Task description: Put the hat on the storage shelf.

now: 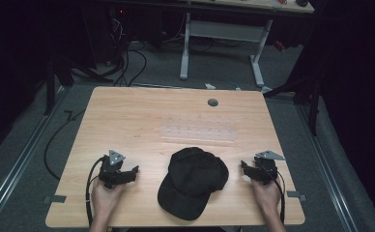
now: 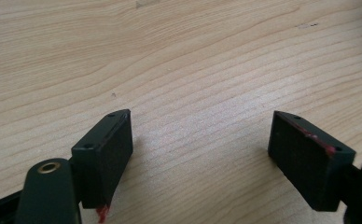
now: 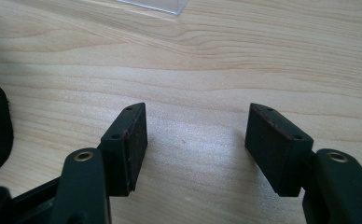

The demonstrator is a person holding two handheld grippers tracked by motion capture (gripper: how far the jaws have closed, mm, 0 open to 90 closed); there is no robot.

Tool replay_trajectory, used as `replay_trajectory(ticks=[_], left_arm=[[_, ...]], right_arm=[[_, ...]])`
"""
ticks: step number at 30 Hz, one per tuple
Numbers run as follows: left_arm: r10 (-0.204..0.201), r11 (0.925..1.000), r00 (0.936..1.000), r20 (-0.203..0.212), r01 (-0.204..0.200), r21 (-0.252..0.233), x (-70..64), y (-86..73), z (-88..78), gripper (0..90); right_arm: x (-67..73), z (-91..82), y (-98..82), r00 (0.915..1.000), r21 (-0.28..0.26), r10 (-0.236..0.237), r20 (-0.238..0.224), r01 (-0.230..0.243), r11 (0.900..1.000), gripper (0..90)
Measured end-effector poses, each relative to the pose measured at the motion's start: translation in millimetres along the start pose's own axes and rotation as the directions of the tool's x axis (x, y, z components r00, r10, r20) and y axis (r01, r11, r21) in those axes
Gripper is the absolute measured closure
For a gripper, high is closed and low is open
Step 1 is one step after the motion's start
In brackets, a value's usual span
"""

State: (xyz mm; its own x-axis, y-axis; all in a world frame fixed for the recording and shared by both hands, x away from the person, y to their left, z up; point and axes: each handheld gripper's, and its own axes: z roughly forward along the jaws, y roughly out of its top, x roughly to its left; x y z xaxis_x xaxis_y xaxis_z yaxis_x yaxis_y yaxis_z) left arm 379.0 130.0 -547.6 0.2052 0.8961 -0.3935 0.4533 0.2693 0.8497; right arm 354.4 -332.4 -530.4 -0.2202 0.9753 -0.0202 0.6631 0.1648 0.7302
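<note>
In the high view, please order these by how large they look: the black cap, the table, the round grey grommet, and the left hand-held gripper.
1. Table
2. Black cap
3. Left hand-held gripper, plainly smaller than the cap
4. Round grey grommet, smallest, though it lies farther from the camera

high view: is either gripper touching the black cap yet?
No: the black cap lies alone at the table's near middle, with bare wood between it and the left gripper and the right gripper.

Bright overhead light on the table [image 1: 127,125], dark surroundings, soft shadows, slightly grainy close views.
</note>
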Motion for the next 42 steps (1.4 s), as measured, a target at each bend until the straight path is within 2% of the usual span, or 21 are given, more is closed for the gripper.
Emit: replay_trajectory(ticks=[14,20,26,28,29,31,39,42], left_arm=[[-0.003,1.0,1.0,-0.001,0.003,-0.001,0.0,0.1,0.0,22.2],[-0.003,1.0,1.0,0.004,0.003,-0.005,-0.4,-0.1,-0.3,24.3],[-0.002,1.0,1.0,0.005,0.002,-0.006,-0.6,-0.2,-0.3,25.1],[-0.002,1.0,1.0,0.005,0.002,-0.006,-0.6,-0.2,-0.3,25.1],[-0.002,1.0,1.0,0.005,0.002,-0.006,-0.6,-0.2,-0.3,25.1],[-0.002,1.0,1.0,0.004,0.002,-0.006,-0.6,-0.2,-0.3,25.1],[-0.004,1.0,1.0,0.004,0.004,-0.007,-0.8,-0.2,-0.2,25.0],[-0.004,1.0,1.0,0.003,0.004,-0.007,-0.8,-0.1,-0.2,25.0]], right_arm=[[-0.2,0.1,0.1,1.0,-0.001,0.0,0.0,0.0,1.0,38.9],[0.5,0.4,0.4,1.0,0.004,-0.005,-0.007,0.005,1.0,36.1],[-0.2,-1.0,0.1,1.0,0.004,-0.003,-0.006,0.003,1.0,41.4],[-0.8,-4.7,-0.1,0.999,0.004,0.021,-0.04,-0.021,1.0,43.4],[-0.8,-4.7,-0.1,0.999,0.004,0.021,-0.04,-0.021,1.0,43.4],[0.9,-10.2,-0.5,0.997,-0.013,0.029,-0.071,-0.03,0.999,43.6],[10.7,-25.7,3.3,0.9908,-0.056,0.018,-0.134,-0.026,0.998,45.9],[17.8,-31.5,5.7,0.9895,-0.072,-0.011,-0.144,0.0,0.997,47.2]])
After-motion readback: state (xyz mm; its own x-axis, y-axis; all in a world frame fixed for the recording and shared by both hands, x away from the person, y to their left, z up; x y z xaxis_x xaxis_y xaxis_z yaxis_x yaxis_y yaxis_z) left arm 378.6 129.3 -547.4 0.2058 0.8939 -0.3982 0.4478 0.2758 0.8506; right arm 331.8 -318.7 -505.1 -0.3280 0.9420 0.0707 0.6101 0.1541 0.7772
